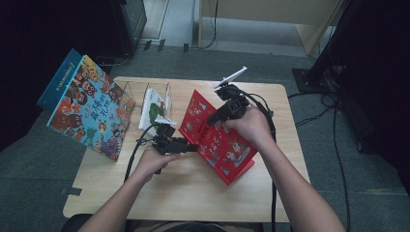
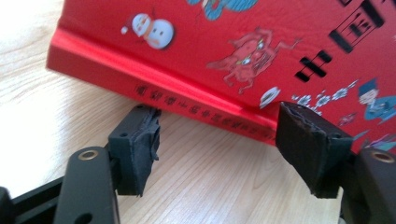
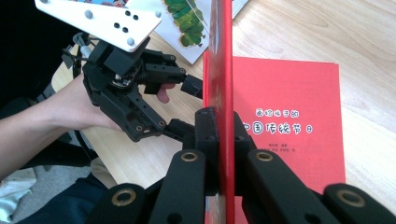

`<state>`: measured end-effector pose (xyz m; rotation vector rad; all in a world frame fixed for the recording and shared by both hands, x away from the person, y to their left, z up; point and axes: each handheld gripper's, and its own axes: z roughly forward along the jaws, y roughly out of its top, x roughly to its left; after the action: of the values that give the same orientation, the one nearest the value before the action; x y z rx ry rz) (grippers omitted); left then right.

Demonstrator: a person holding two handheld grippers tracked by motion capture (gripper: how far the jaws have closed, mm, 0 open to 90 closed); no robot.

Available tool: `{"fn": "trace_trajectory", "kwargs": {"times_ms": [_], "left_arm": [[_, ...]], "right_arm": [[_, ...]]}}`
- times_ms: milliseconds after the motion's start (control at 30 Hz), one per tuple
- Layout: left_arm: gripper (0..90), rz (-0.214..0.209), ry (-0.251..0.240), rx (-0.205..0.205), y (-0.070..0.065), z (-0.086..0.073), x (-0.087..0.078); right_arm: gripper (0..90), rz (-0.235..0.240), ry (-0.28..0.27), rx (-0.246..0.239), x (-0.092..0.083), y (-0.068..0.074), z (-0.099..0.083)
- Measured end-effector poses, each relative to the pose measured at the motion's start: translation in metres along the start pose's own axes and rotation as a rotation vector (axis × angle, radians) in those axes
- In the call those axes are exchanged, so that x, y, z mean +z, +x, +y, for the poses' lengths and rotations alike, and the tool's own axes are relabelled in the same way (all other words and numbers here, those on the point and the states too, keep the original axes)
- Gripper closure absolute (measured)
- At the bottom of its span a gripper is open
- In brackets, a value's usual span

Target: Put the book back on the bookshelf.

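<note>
Between the right gripper's clamped jaws stands the red book's cover; left gripper wide.

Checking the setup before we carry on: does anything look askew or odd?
Yes. The large blue illustrated book at the table's left corner leans tilted, overhanging the edge. The red hardcover book has its cover lifted, pinched by the right gripper.
</note>
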<state>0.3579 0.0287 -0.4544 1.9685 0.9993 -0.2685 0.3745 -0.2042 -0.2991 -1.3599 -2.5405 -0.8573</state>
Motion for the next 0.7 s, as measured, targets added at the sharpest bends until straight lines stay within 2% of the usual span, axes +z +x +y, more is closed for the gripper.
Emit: {"fn": "trace_trajectory", "kwargs": {"times_ms": [100, 267, 467, 700], "left_arm": [[30.1, -0.011, -0.010, -0.008, 0.000, 0.003, -0.002], [27.5, -0.059, -0.006, -0.024, 0.000, 0.006, -0.003], [20.4, -0.098, -0.005, -0.027, -0.001, 0.013, -0.006], [17.9, -0.090, -0.003, 0.001, -0.004, 0.020, -0.011]], "right_arm": [[88.7, 0.003, -0.002, 0.002, -0.001, 0.001, -0.001], [88.7, 0.020, -0.015, -0.003, -0.006, 0.000, -0.003], [88.6, 0.031, -0.032, -0.028, -0.012, 0.005, -0.007], [88.5, 0.041, -0.057, -0.040, -0.018, 0.007, -0.010]]}}
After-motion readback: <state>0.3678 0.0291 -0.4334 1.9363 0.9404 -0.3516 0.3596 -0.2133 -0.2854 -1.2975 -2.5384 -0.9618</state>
